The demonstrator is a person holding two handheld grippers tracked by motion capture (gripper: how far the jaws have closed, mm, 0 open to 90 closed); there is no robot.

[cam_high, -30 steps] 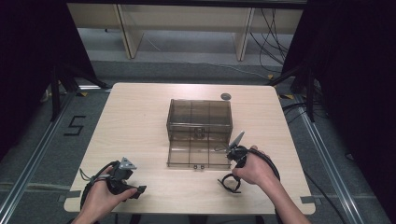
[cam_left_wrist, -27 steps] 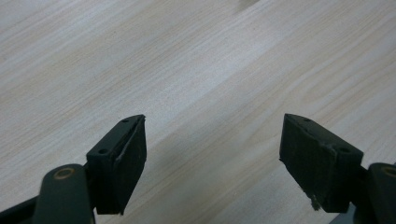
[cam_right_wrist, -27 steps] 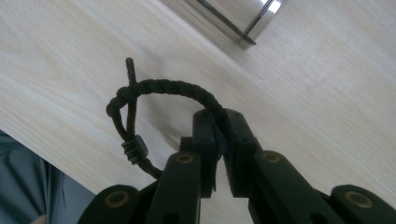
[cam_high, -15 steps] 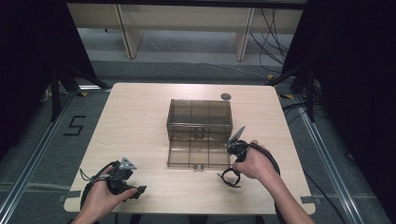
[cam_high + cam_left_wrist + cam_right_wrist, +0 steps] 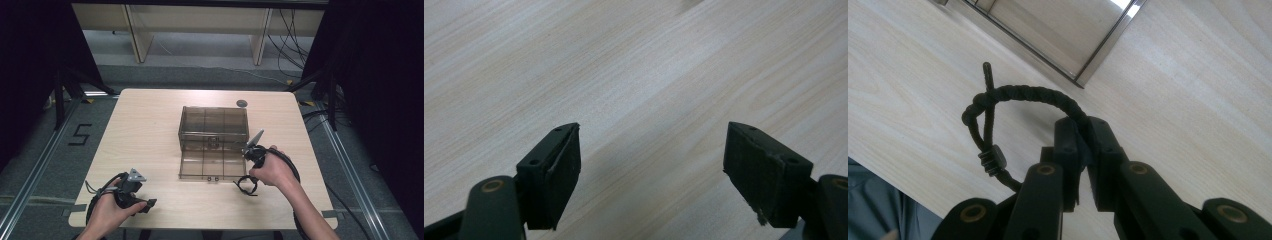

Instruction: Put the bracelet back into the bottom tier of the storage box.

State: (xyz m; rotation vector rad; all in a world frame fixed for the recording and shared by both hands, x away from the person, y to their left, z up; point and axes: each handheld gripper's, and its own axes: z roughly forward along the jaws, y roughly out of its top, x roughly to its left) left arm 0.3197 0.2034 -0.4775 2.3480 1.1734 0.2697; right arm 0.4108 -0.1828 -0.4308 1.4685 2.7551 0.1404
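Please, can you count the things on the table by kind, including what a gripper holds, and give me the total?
Clear brown compartment box, lid open: 1
Black braided cord bracelet, held in the right gripper: 1
Small dark round disc near the far edge of the table: 1
Total: 3

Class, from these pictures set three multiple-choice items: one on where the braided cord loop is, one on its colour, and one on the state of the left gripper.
1. Where is the braided cord loop?
A. inside the box
B. between the right gripper's pads
C. on the floor

2. What colour is the cord loop?
A. black
B. red
C. white

3. How do the left gripper's jaws stand?
A. shut on the cord
B. shut on nothing
C. open, with nothing between them

Answers:
1 B: the right gripper pinches the braid, near the corner of the transparent box.
2 A: the braid shows black against the pale table.
3 C: the left gripper shows bare wood between its pads.
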